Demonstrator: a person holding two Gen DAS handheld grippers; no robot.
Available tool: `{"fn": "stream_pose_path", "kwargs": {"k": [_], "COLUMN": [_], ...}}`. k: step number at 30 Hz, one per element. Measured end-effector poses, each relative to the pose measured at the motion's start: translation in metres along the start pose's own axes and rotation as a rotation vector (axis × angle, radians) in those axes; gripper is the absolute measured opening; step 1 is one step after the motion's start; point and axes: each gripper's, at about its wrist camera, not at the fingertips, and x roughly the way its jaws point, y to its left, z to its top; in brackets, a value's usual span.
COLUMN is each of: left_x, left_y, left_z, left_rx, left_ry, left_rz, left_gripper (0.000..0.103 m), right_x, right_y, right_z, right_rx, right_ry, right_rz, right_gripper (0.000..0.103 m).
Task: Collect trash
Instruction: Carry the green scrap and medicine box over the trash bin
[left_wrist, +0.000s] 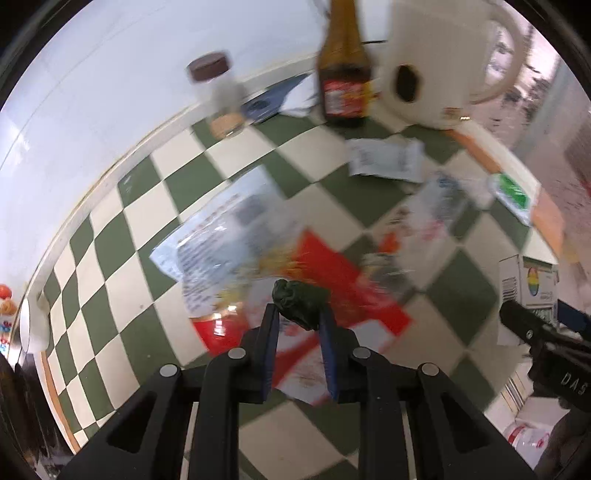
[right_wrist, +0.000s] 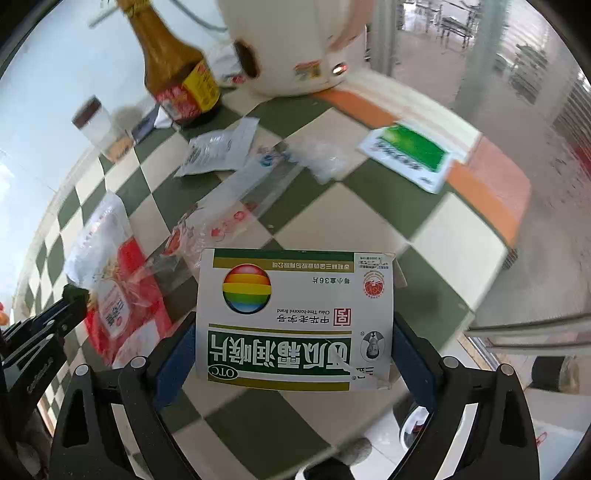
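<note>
The brown sauce bottle (left_wrist: 343, 70) ahead of both grippers is holding dark liquid; the capped jar (left_wrist: 218, 99) beside it is nearly empty. The left gripper (left_wrist: 300, 314) is pinching a dark green wad (left_wrist: 299, 301), pointing steeply down. The right gripper (right_wrist: 293, 332) is gripping a medicine box (right_wrist: 295, 317) between widely spread fingers.

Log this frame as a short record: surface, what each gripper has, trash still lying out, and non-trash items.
surface: green-and-cream checkered table
left gripper: jaws shut on a dark green wad
right gripper: jaws wide, against both sides of a white medicine box
trash lying out: red snack bag, clear wrappers, white pouch, green-labelled packet
non-trash: brown sauce bottle, cream kettle, capped jar
image quality: motion blur, worse in the left view
</note>
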Motion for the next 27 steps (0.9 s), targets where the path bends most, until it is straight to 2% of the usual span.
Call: {"fn": "stream_pose_path", "kwargs": {"k": [5,7,13,17,22,27], "left_x": [-0.037,-0.051,-0.084,-0.095,-0.080,-0.019], "left_y": [-0.051,-0.076,-0.176,-0.258,-0.348,-0.432], "left_z": [-0.008,-0.014,-0.048,-0.086,-0.143,-0.221], "left_rx": [0.093,0.138,0.328,0.473,0.620,0.738], "left_ry": [-0.047,-0.060,-0.072,-0.046,0.036,0.163], "left_rz": [-0.070,-0.102,-0.221,-0.302,-0.370,-0.394], "left_gripper": [0.018,0.018,0.018,0.018,0.018,0.018], "right_x": [-0.037,-0.055,-0.099,-0.118,-0.127,-0.099], "right_y": [-0.036,-0.066,-0.160,-0.224,-0.300,-0.370], "right_z": [-0.027,-0.047,-0.112,-0.172,-0.259,-0.353], "right_rx": [0.080,0.141,0.347,0.511,0.680,0.826], "right_ry": [-0.057,-0.084,-0.134,-0.139,-0.130,-0.078], "right_rz": [0.001,-0.014,-0.061,-0.105,-0.165,-0.210], "right_gripper": [0.097,0.097,0.097,0.097,0.097,0.097]}}
